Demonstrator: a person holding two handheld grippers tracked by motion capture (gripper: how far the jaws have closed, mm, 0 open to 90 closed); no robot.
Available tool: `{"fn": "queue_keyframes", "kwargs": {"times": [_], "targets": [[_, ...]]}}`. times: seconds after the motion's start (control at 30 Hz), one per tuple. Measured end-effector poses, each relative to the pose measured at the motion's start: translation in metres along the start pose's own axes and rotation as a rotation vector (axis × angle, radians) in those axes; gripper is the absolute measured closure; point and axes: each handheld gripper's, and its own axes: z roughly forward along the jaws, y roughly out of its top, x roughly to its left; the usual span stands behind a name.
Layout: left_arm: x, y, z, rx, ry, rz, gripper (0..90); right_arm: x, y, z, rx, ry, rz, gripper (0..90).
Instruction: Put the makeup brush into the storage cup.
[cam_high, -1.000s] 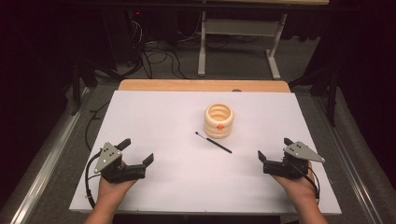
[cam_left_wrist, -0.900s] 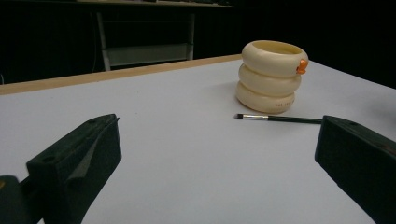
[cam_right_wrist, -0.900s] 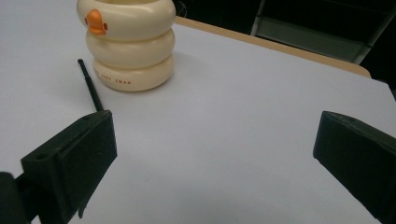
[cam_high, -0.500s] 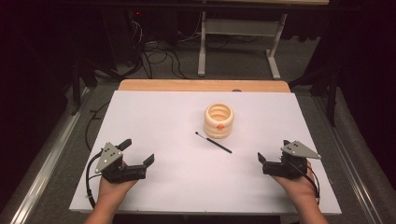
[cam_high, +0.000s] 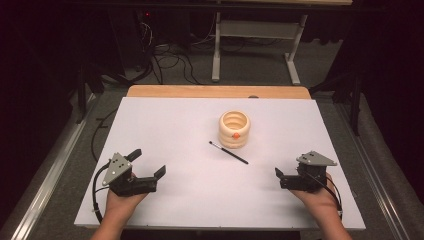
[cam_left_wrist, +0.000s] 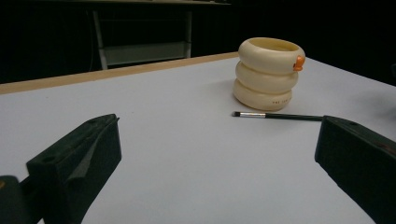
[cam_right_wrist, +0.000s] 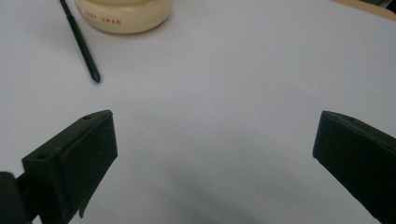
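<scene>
Near the desk's (cam_high: 165, 120) middle, the thin brush (cam_high: 229, 152) lies flat just beside the cream holder (cam_high: 234, 128), well apart from both released grippers, left (cam_high: 149, 170) and right (cam_high: 278, 176), so a shallow pinch could skid it away.

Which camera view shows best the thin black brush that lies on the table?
The left gripper view: the brush lies there whole, with bristles, silver ferrule and dark handle. The high view shows it small. The right gripper view shows part of its handle, cut off by the top edge.
</scene>
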Motion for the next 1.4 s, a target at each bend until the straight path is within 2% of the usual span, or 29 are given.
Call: {"fn": "queue_keyframes", "kwargs": {"times": [0.03,0.17,0.43,1.1,1.4], "targets": [[0.0,0.0,0.0,0.0,0.0,0.0,1.0,0.0,-0.001,0.002,0.024,0.003,-0.002,1.0],[0.0,0.0,0.0,0.001,-0.001,0.0,1.0,0.001,-0.002,0.006,0.063,0.008,-0.002,1.0],[0.0,0.0,0.0,0.0,-0.002,-0.001,1.0,-0.001,-0.006,0.011,0.111,0.019,0.011,0.9],[-0.002,-0.003,0.003,0.017,-0.003,0.008,1.1,-0.002,-0.011,0.017,0.135,0.036,0.025,0.8],[-0.001,-0.004,0.001,0.013,-0.012,-0.004,1.2,-0.002,-0.007,0.016,0.161,0.058,0.059,0.8]]}}
